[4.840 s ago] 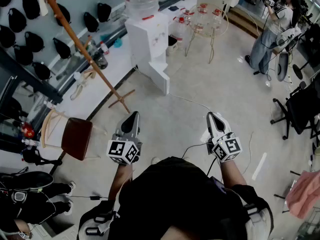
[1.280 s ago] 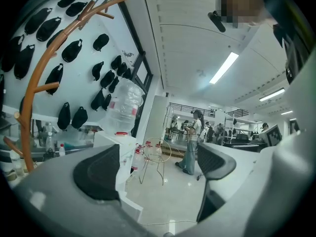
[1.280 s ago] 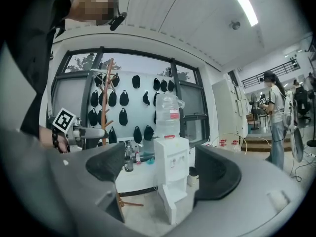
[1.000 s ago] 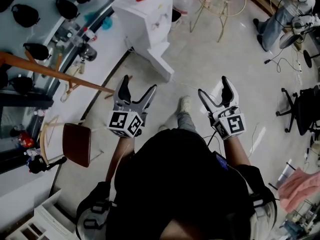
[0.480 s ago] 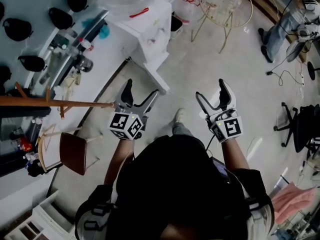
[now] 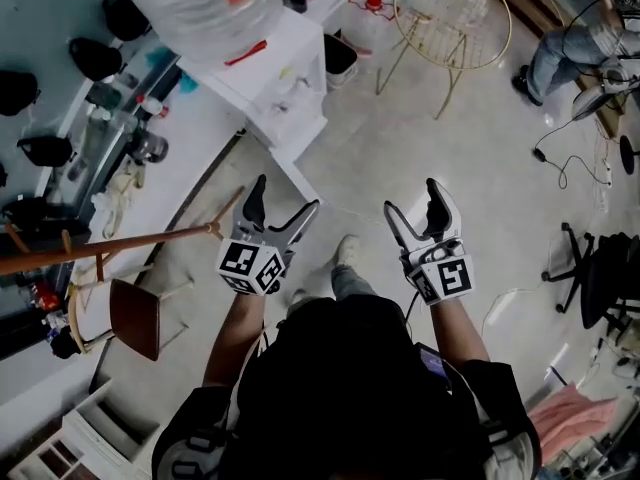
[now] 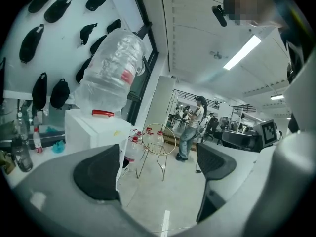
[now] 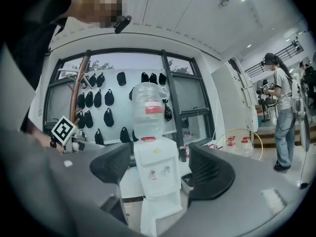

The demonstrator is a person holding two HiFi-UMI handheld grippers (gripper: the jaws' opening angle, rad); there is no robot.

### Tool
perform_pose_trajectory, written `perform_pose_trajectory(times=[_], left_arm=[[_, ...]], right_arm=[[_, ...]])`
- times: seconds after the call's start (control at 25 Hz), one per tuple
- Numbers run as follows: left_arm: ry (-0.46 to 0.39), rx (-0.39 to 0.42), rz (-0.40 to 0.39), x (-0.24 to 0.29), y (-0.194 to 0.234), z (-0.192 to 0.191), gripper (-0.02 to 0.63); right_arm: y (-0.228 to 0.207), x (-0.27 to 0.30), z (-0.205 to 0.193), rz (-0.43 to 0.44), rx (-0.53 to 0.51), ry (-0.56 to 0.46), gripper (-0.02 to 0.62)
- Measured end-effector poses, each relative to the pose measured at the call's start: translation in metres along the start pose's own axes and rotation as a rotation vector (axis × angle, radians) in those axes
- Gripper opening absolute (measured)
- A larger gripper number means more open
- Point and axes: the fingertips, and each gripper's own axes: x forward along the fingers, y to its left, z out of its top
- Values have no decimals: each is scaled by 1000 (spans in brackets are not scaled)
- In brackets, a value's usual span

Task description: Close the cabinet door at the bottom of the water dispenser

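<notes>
Ahead, water dispenser [image 6: 282, 80], cabinet door [image 6: 292, 175] ajar (both white)

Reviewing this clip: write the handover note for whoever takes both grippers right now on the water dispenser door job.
Left gripper: open, empty, held out in front of the person.
Right gripper: open; its jaws have just been closing a little, with nothing between them.
Things: the white water dispenser, with a clear plastic bottle on top, stands ahead by the wall. Its white bottom cabinet door is swung open.
Done: nothing yet; neither gripper touches the door.
Left: bring a gripper to the door's outer face and push it shut against the dispenser.
</notes>
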Motion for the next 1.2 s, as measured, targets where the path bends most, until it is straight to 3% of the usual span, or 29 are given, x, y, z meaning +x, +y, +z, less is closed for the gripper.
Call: perform_pose_trajectory(times=[0.16,0.4,0.68,1.04,1.2], left_arm=[[31,-21,33,21,7,-22,488],[142,-94,53,32,23,-88,486],[279,-149,69,62,66,-185,486],[446,-179,78,93,124,-314,485],[509,-198,90,96,131,-364,483]], right_arm=[[-15,12,-12,35,-11,12,342],[-25,22,-62,38,26,97,313],[-35,51,-156,1,81,211,305],[-35,97,-275,39,25,324,299],[-33,92,-327,48,42,390,296]])
